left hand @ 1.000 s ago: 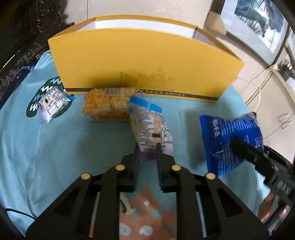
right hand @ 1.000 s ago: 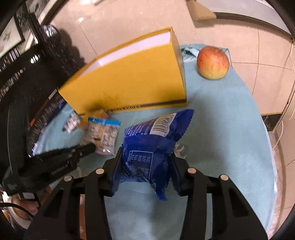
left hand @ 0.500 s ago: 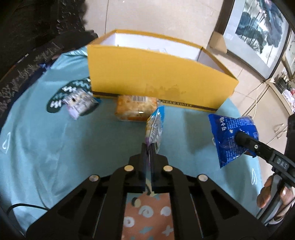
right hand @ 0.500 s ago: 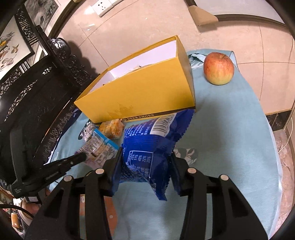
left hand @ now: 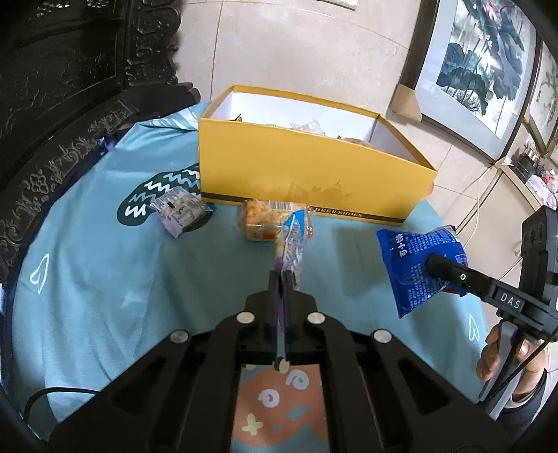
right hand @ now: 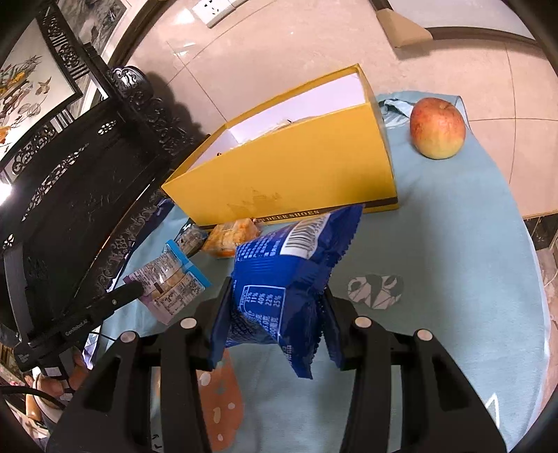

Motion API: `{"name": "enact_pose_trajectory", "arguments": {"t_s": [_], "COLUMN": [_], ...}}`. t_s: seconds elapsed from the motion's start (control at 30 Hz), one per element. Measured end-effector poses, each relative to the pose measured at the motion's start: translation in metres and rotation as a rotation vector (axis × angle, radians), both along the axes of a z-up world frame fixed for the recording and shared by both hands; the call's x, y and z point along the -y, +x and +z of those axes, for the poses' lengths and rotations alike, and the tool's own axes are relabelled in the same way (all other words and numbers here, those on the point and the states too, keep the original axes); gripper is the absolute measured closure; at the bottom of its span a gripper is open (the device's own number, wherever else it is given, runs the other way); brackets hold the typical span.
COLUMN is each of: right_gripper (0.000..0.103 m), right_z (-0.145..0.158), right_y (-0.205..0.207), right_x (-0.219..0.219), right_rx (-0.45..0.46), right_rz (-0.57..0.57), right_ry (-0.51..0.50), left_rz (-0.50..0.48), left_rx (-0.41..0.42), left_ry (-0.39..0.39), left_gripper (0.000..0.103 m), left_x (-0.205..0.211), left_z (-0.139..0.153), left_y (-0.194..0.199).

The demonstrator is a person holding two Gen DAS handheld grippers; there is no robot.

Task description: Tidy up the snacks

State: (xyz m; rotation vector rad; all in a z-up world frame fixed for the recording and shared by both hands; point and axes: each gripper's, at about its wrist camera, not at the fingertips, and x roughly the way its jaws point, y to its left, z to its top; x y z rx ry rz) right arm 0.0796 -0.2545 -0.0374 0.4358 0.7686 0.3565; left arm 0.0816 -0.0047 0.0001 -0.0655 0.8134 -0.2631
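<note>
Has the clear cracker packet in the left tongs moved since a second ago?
Yes. The cracker packet lay flat on the tablecloth; now it hangs lifted, edge-on, before the yellow box.

— Floor condition?
— Large beige floor tiles [left hand: 296, 45] with thin grout lines, glossy enough to catch light.
— Furniture?
— One dark carved wooden piece [left hand: 69, 87] with ornate scrollwork, standing beside the table, which is covered by a light blue cloth [right hand: 470, 251].
— Wall fittings?
— A white wall socket [right hand: 214, 10] above a dark skirting. Framed ink paintings [left hand: 477, 59] of lotus leaves lean along one side; another framed picture [right hand: 31, 69] shows birds and flowers.
— Anything else?
— A pale cabinet [left hand: 505, 195] with a cable running past it.
</note>
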Motion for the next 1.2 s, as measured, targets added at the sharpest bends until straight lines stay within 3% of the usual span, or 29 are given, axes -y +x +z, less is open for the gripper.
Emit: {"name": "enact_pose_trajectory", "arguments": {"t_s": [0.13,0.23,0.33,0.47,0.57,0.6,0.63,0.67,0.7,0.73,0.87,0.97,1.07,1.2], "right_gripper": [0.057,0.053,0.035,0.028,0.011,0.009,0.009,0.009,0.006,0.003,0.001,0.001,0.001,0.001], "right_z": [-0.003,-0.017,-0.028,-0.026,-0.024,-0.022,-0.017,-0.014,-0.009,-0.005,0.006,0.006,0.005,0.000], "right_y": [0.003,0.011,0.014,0.012,0.010,0.009,0.007,0.005,0.001,-0.003,-0.011,-0.007,-0.002,0.003], "right_x": [-0.007,-0.015,-0.030,-0.030,-0.027,-0.027,-0.027,-0.023,-0.023,-0.023,-0.033,-0.044,-0.045,-0.045], "right_rx": [-0.012,-0.070,-0.122,-0.121,-0.121,-0.117,-0.103,-0.092,-0.069,-0.045,0.067,0.107,0.111,0.122], "right_rz": [0.018,0.060,0.061,0.042,-0.009,-0.023,-0.020,-0.015,-0.008,0.003,0.113,0.193,0.208,0.207], "right_ry": [-0.030,-0.083,-0.215,-0.258,-0.326,-0.366,-0.411,-0.427,-0.452,-0.487,-0.641,-0.759,-0.767,-0.726], "left_rz": [-0.004,-0.010,-0.008,-0.004,-0.010,-0.012,-0.015,-0.011,-0.002,0.008,-0.002,0.011,0.006,-0.044], "left_rx": [0.002,-0.019,-0.051,-0.070,-0.082,-0.085,-0.086,-0.079,-0.062,-0.040,-0.046,-0.077,-0.114,-0.125], "left_ry": [0.007,0.016,0.023,0.026,0.033,0.037,0.043,0.052,0.057,0.059,0.042,0.083,0.104,0.234], "left_gripper": [0.101,0.101,0.101,0.101,0.101,0.098,0.079,0.036,0.018,0.011,0.011,0.011,0.011,0.011], "left_x": [0.001,0.001,0.000,-0.003,-0.003,-0.003,-0.003,-0.004,-0.006,-0.007,-0.009,-0.003,0.003,0.021], "left_z": [0.000,-0.007,-0.018,-0.027,-0.031,-0.031,-0.031,-0.031,-0.029,-0.027,-0.029,-0.040,-0.052,-0.070], "left_y": [-0.001,0.002,0.006,0.009,0.012,0.013,0.013,0.014,0.013,0.012,0.022,0.036,0.042,0.049]}}
